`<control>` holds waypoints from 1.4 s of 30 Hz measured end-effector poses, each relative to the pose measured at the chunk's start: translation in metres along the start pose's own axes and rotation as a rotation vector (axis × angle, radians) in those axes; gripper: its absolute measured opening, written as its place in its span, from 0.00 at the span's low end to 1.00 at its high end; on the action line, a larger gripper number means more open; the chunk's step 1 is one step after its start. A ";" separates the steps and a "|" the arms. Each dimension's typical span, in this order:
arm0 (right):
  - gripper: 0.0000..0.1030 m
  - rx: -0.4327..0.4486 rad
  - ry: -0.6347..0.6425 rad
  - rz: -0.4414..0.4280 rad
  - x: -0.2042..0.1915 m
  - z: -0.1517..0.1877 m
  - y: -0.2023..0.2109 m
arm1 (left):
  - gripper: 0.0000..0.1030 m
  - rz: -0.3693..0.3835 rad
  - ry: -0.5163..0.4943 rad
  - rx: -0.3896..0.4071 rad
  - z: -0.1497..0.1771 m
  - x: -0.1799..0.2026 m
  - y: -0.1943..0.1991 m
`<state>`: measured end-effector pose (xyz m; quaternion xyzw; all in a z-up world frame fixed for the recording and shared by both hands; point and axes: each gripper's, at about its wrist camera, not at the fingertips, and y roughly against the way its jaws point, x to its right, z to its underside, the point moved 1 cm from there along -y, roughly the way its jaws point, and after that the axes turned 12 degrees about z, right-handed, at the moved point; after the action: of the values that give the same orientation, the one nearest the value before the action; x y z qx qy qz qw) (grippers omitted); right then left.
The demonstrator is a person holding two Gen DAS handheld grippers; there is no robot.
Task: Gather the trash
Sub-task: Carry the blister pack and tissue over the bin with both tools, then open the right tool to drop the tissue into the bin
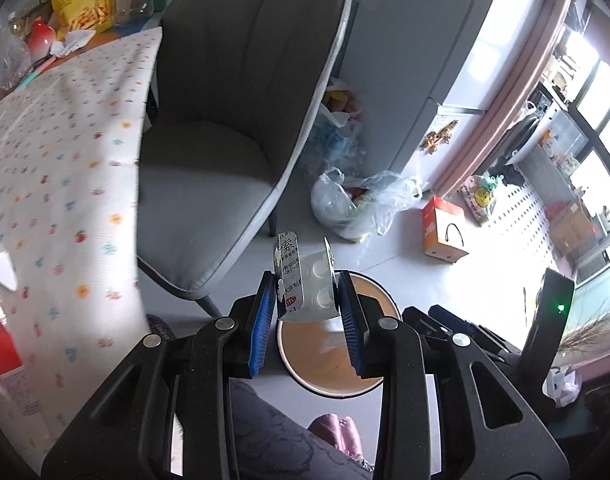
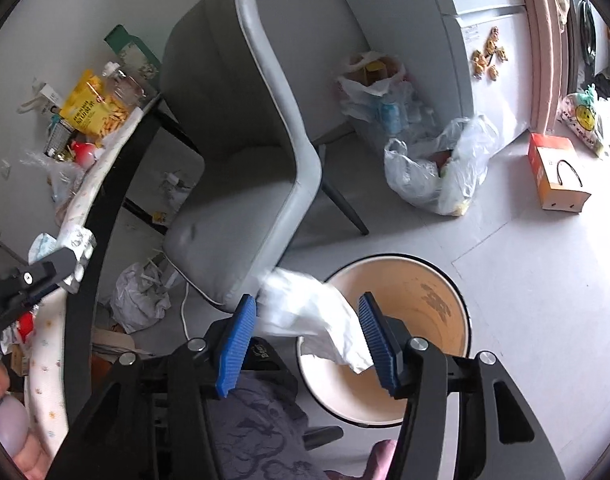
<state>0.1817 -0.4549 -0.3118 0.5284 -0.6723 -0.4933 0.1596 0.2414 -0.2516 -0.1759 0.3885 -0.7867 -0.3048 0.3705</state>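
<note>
My left gripper [image 1: 305, 280] is shut on a bent silver pill blister pack [image 1: 307, 280] and holds it above the round trash bin [image 1: 293, 356], whose inside is tan. In the right wrist view my right gripper [image 2: 307, 308] stands open, and a crumpled white tissue [image 2: 317, 316] hangs loose between its blue pads over the near rim of the same bin [image 2: 405, 312]. The tissue looks blurred, and I cannot tell whether it touches either pad. A little white paper lies inside the bin.
A grey upholstered chair [image 1: 233, 128] stands between the bin and the table with a flower-print cloth [image 1: 65, 152]. Snack bags and a crumpled tissue [image 1: 71, 42] sit at the table's far end. Plastic bags [image 2: 441, 176] and an orange box [image 2: 557, 178] lie on the floor.
</note>
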 end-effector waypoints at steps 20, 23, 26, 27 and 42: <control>0.60 0.118 -0.199 0.132 0.092 -0.008 0.061 | 0.92 0.152 -0.071 0.004 -0.005 0.061 -0.010; 0.62 0.136 -0.190 0.121 0.081 -0.012 0.067 | 0.94 0.150 -0.054 0.048 -0.009 0.052 0.012; 0.71 0.176 -0.154 0.101 0.057 -0.015 0.079 | 0.94 0.133 -0.043 0.093 -0.011 0.042 0.034; 0.75 0.186 -0.146 0.096 0.051 -0.015 0.082 | 0.94 0.124 -0.038 0.106 -0.011 0.038 0.042; 0.93 0.324 -0.019 0.081 -0.045 -0.006 0.139 | 0.94 0.012 0.020 0.340 0.011 -0.017 0.145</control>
<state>0.1263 -0.4250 -0.1795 0.5150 -0.7653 -0.3764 0.0859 0.1833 -0.1604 -0.0765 0.4440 -0.8254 -0.1613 0.3090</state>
